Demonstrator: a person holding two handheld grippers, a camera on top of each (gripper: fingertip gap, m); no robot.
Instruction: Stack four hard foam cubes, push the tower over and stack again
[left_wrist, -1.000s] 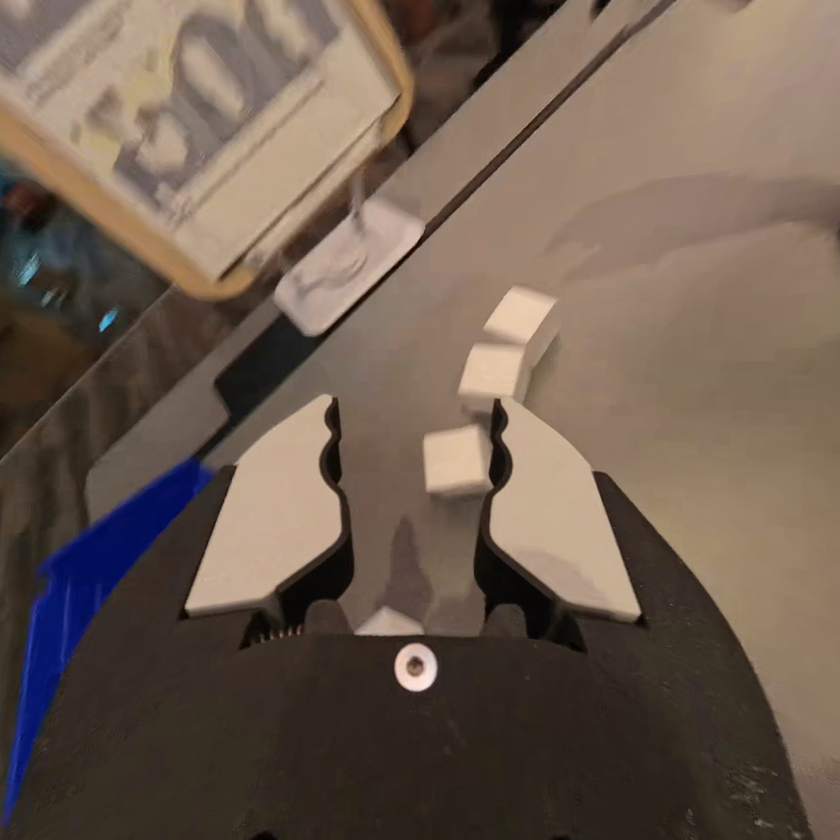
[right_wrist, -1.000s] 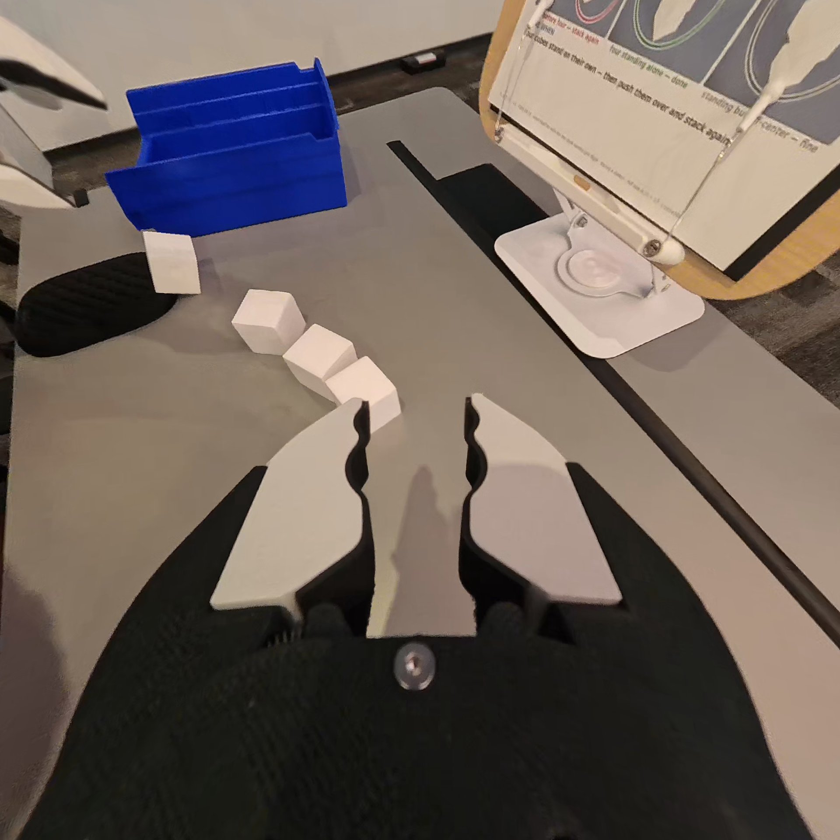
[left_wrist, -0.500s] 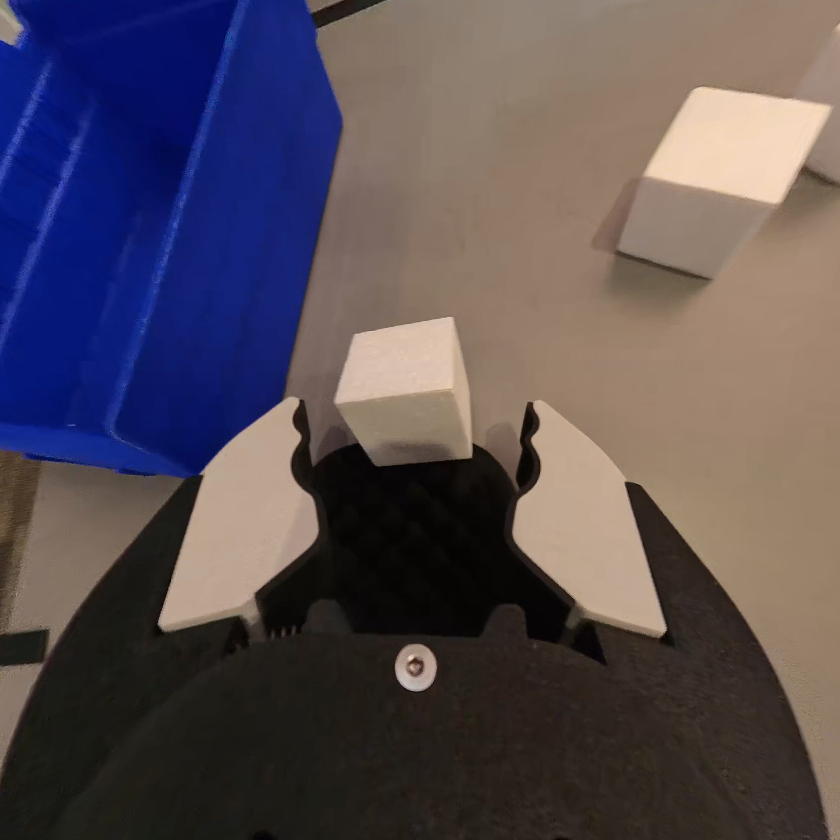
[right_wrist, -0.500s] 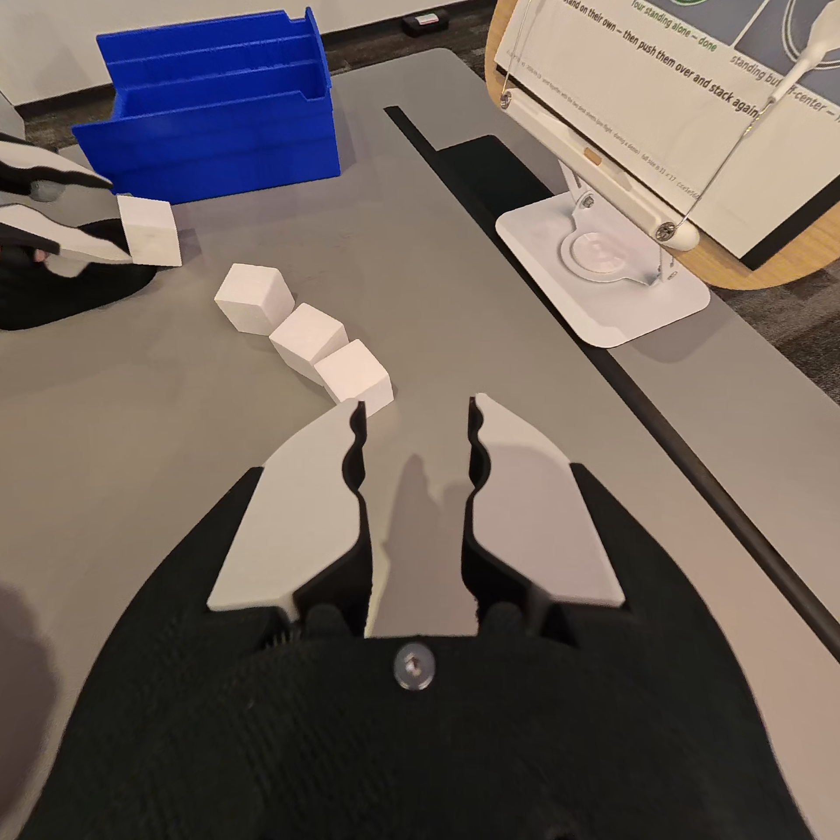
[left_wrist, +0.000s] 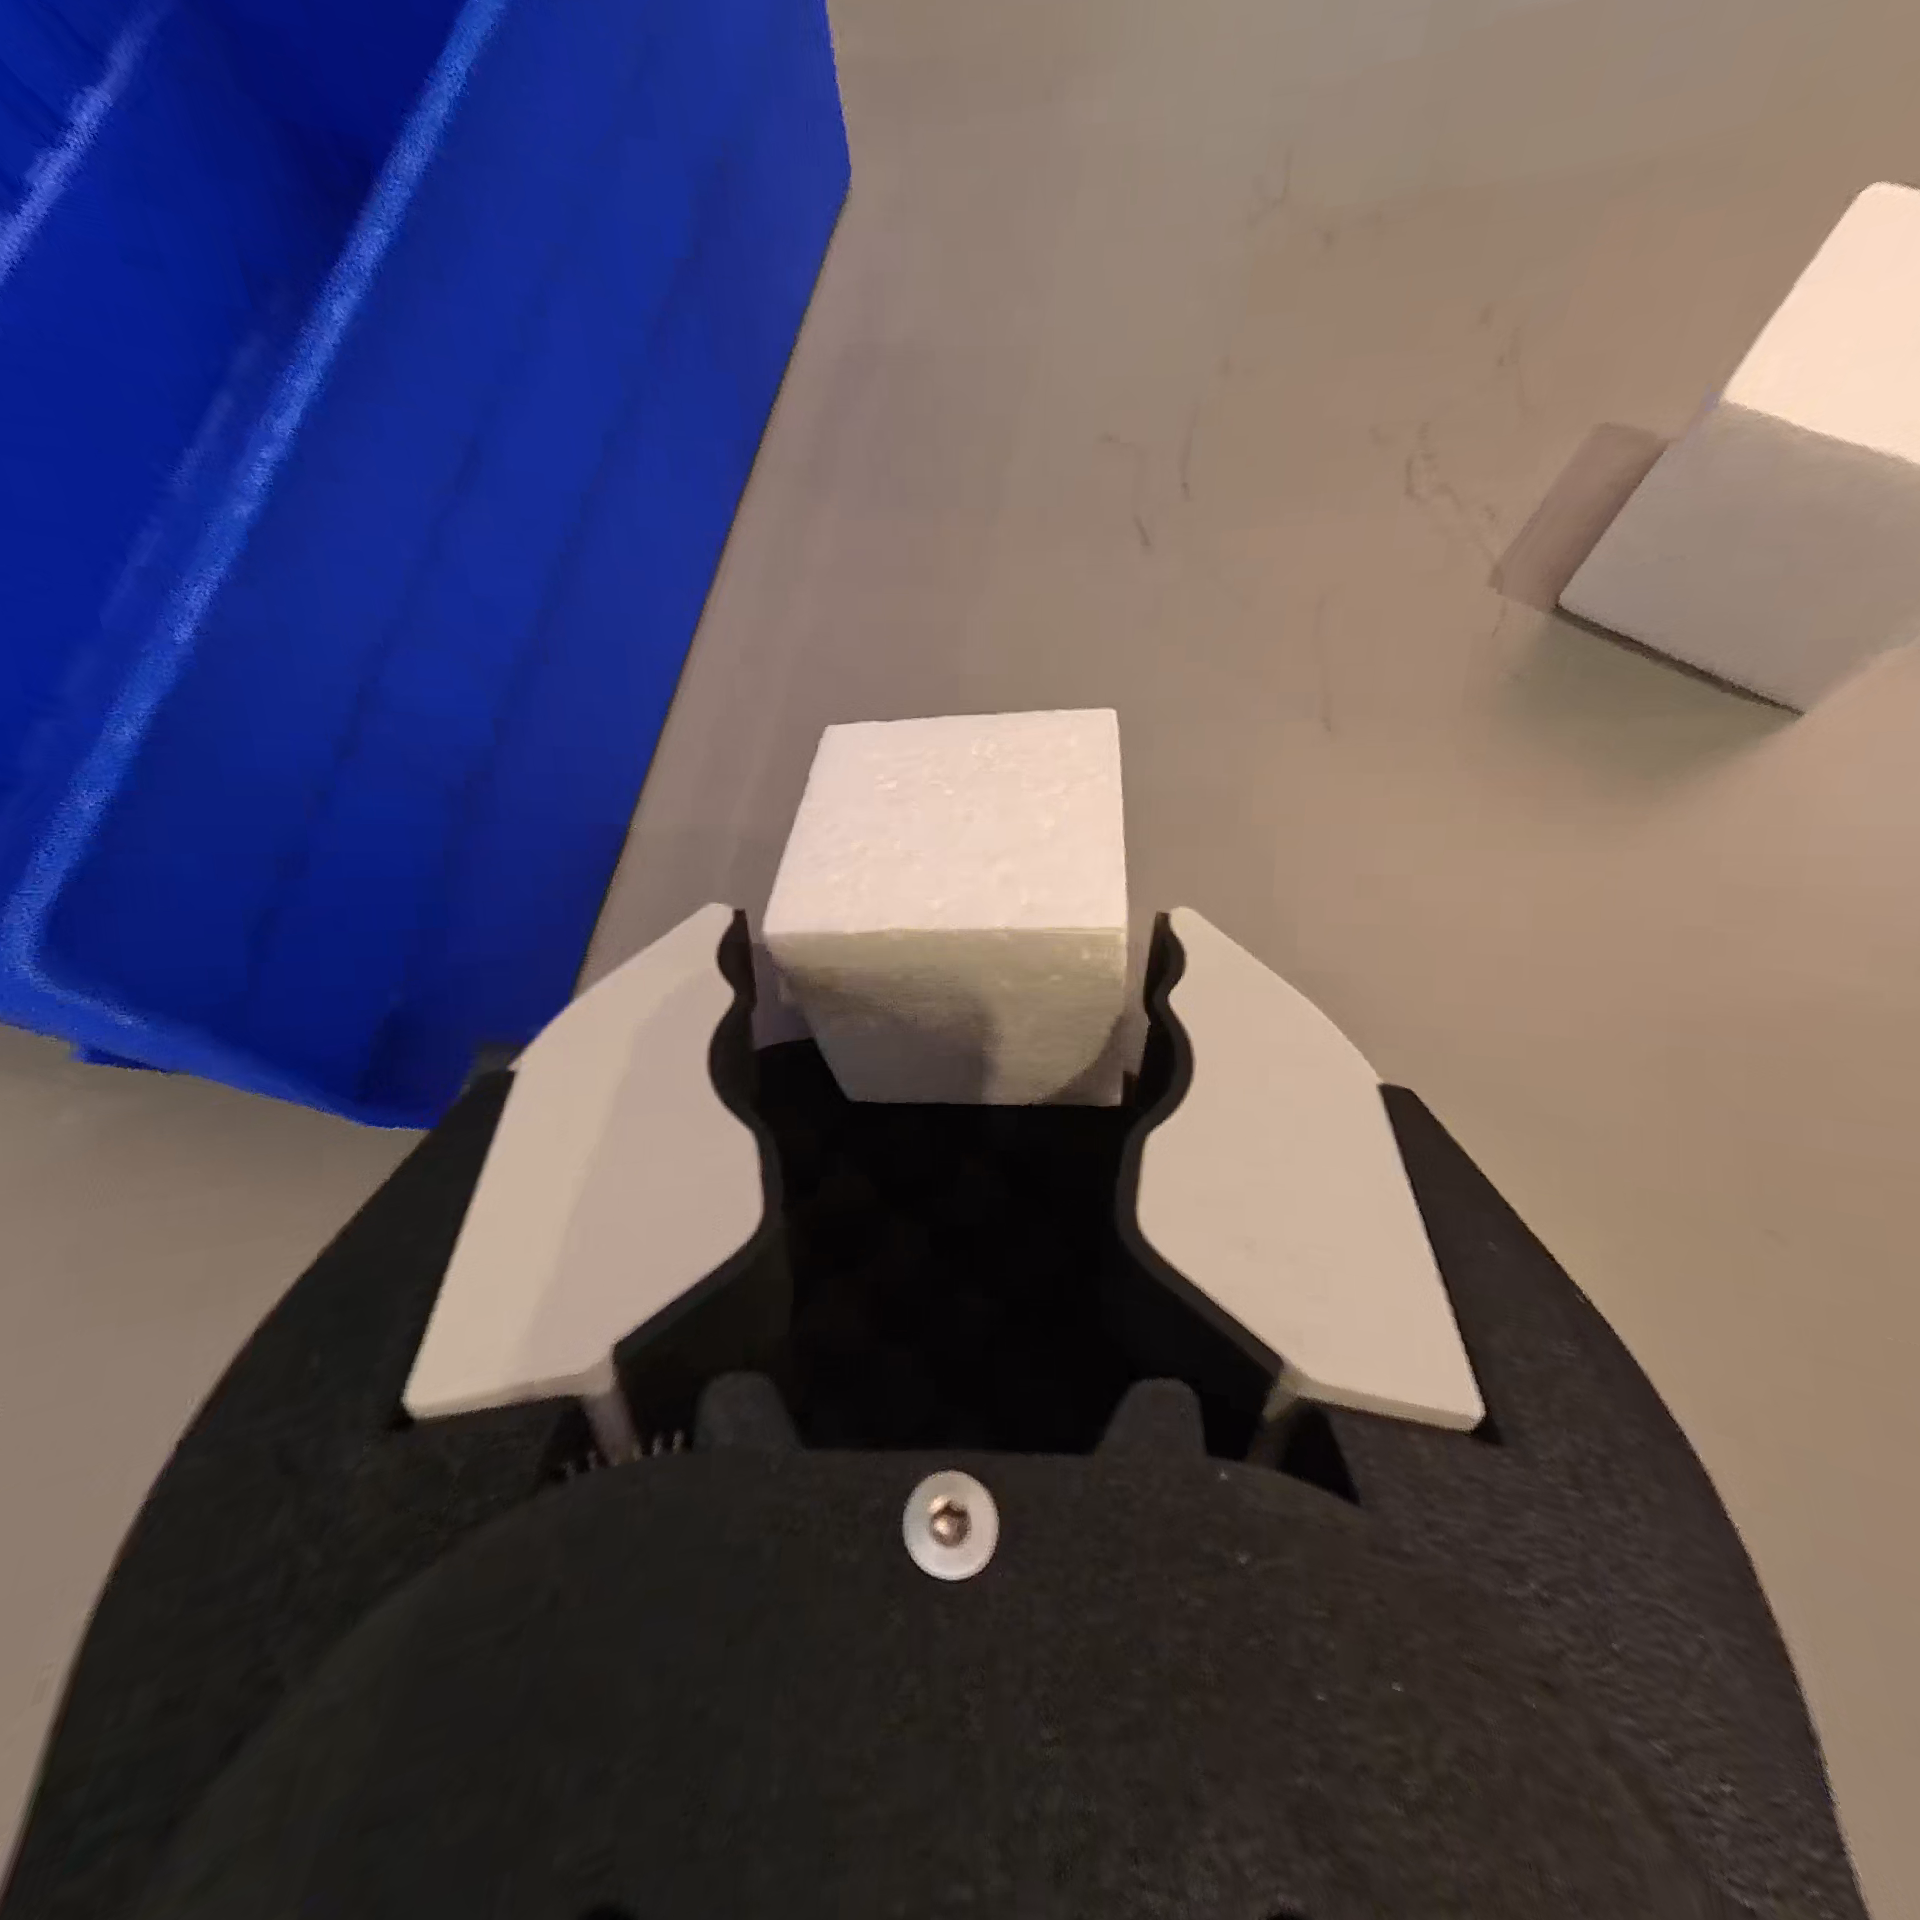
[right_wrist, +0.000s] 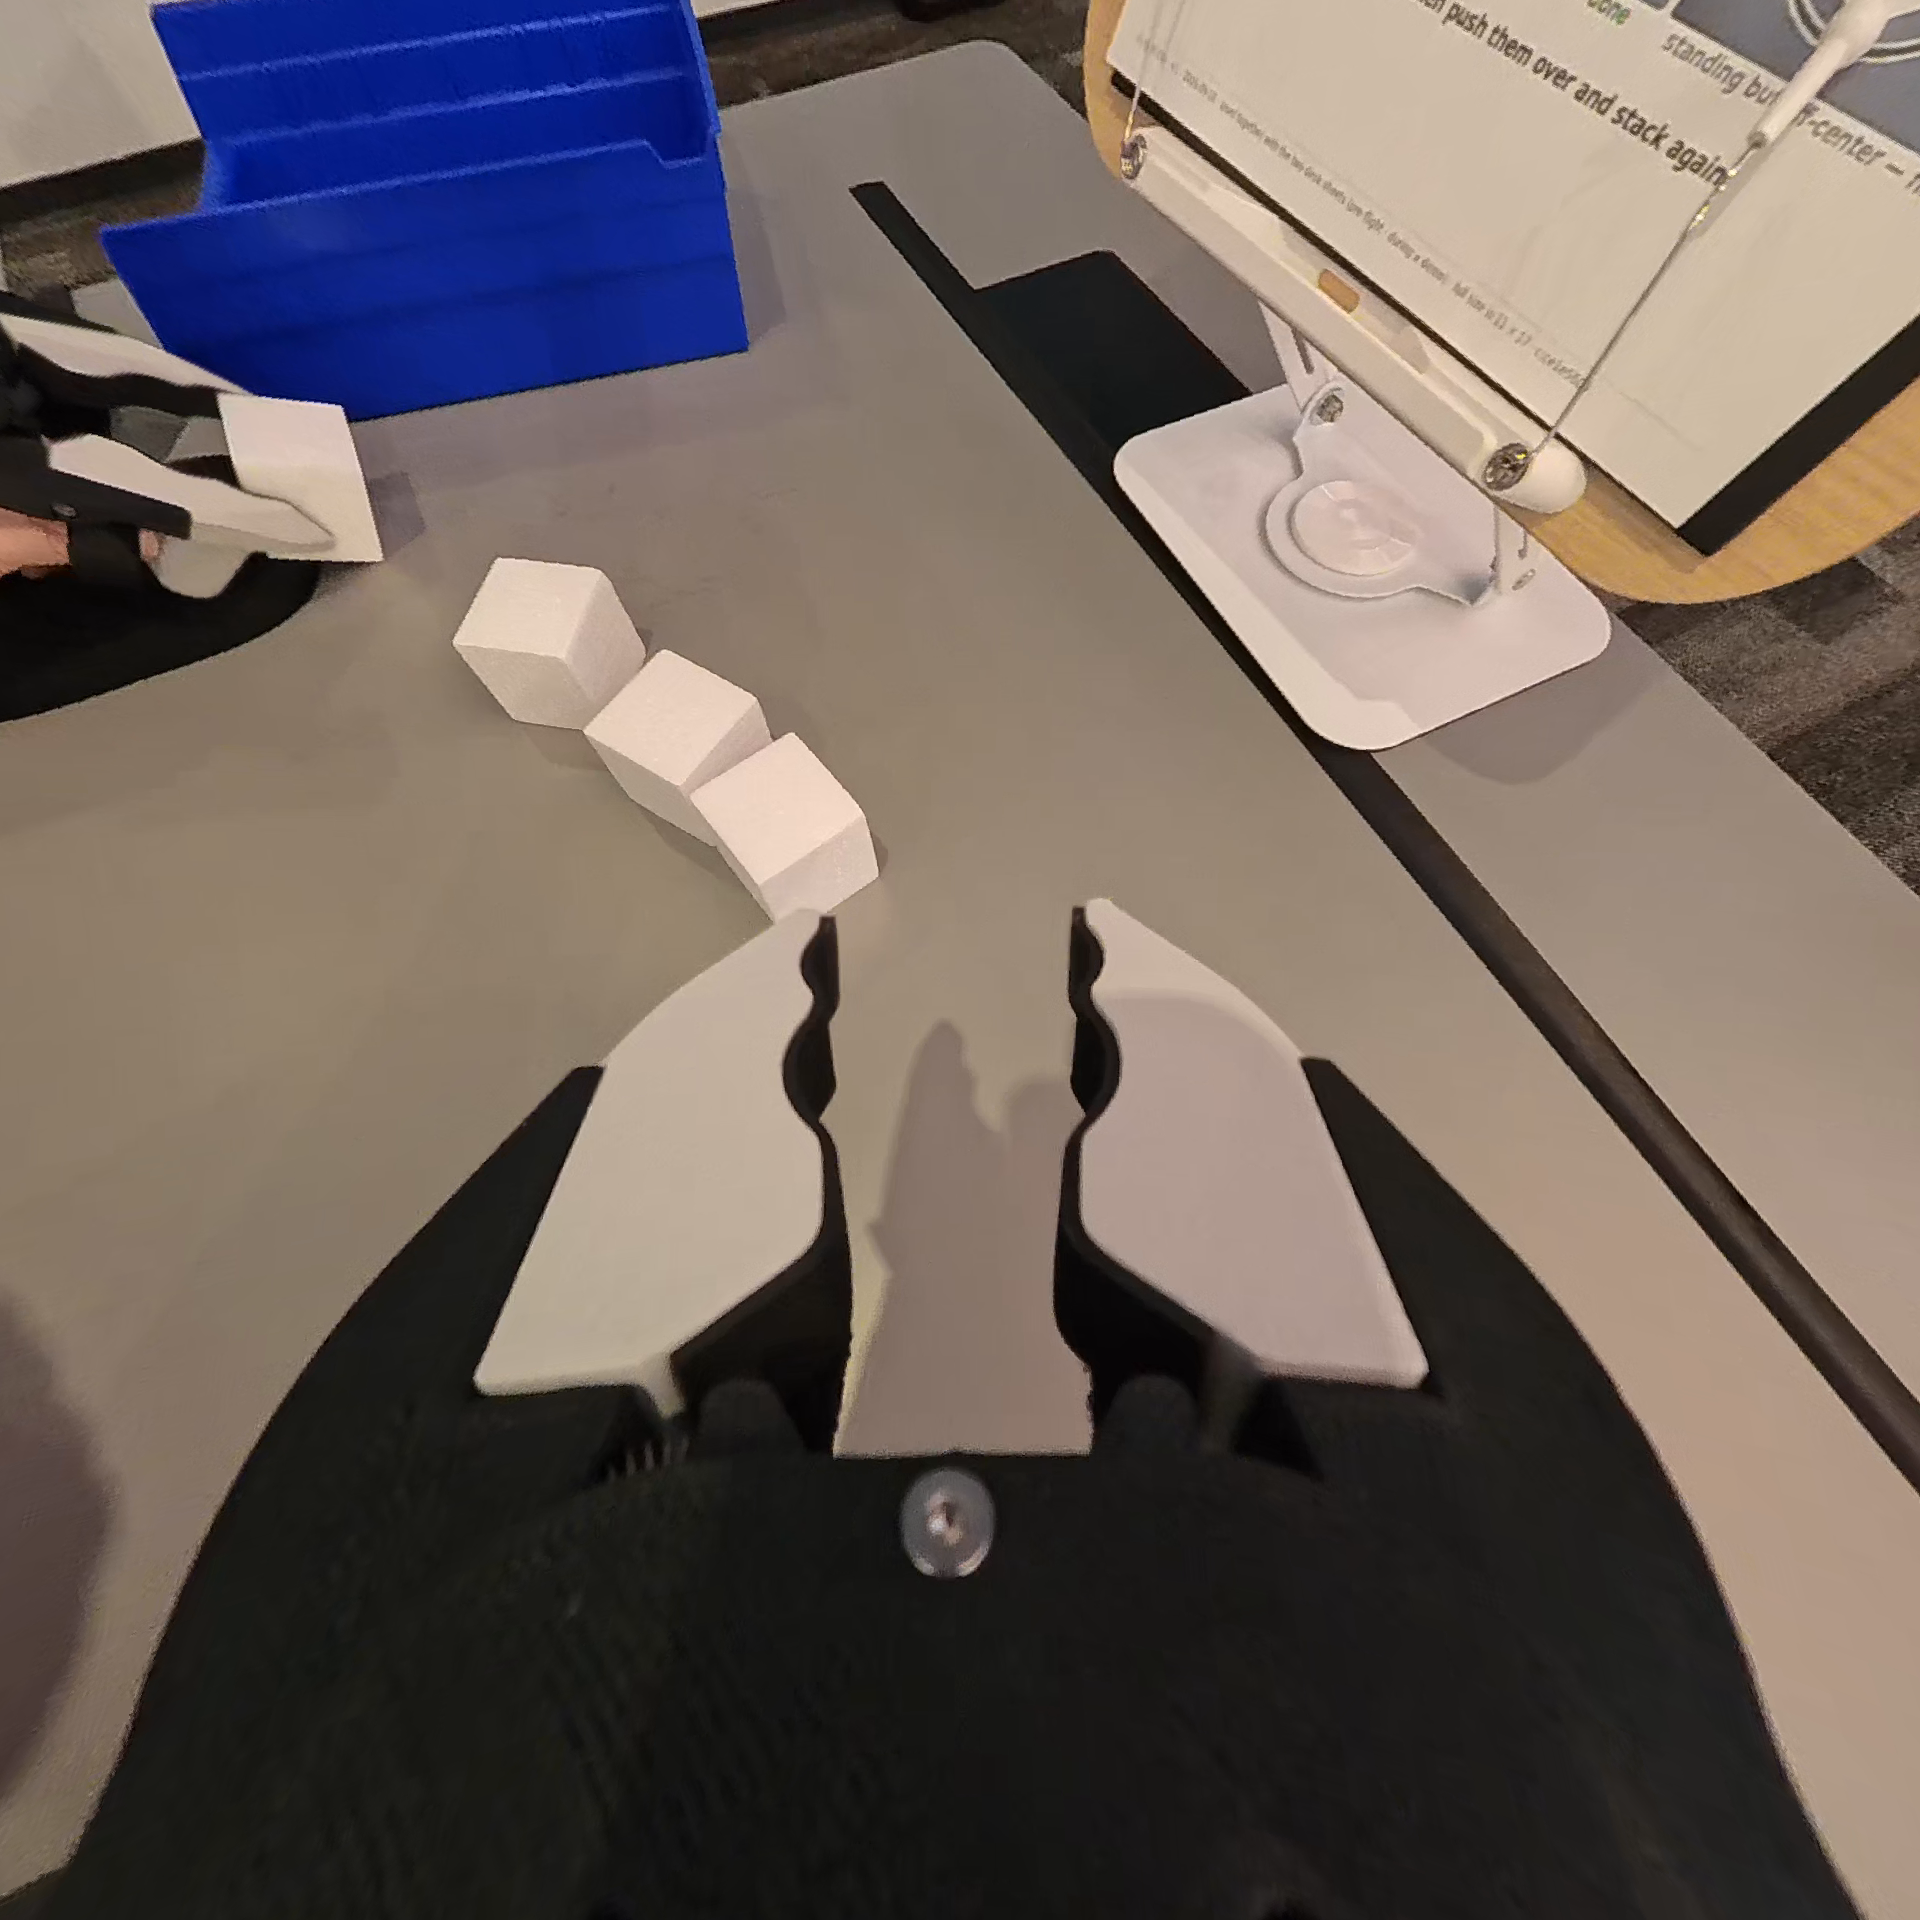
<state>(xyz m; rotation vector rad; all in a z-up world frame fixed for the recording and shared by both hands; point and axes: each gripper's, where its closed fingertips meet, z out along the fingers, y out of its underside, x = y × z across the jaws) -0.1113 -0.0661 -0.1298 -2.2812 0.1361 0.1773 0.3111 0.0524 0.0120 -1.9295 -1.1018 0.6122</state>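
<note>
White hard foam cubes, four total: one sits betw. the tips of the left gripper (left_wrist: 945, 935), centre of the left wrist view, and three lie on the grey desk (right_wrist: 1039, 644). The held white foam cube (left_wrist: 951, 883) is pinched by the jaws, each grey finger tip against one side face, its top face rough-grained. In the right wrist view that same cube (right_wrist: 301, 473) shows at the left edge, upper part of the frame, w/ the left gripper (right_wrist: 208, 488) clamped on it just above the desk, near the front of the blue plastic bin (right_wrist: 447, 197).

Blue bin fills the upper left of the left wrist view (left_wrist: 312, 468); another cube sits at the right edge (left_wrist: 1787, 499), apart from the held one.

The other three make a crooked row, centre-left of the right wrist view: far cube (right_wrist: 551, 649), middle cube (right_wrist: 675, 727) tilted and touching both neighbours, near cube (right_wrist: 784, 821) just beyond the left finger tip of the right gripper (right_wrist: 951, 925). Right gripper's jaws are spread, nothing betw. them, only bare desk.

Upper right: white stand w/ flat base (right_wrist: 1361, 582) holds a wood-edged printed board (right_wrist: 1558, 156), beside a black slot (right_wrist: 1101, 322) in the desk.
</note>
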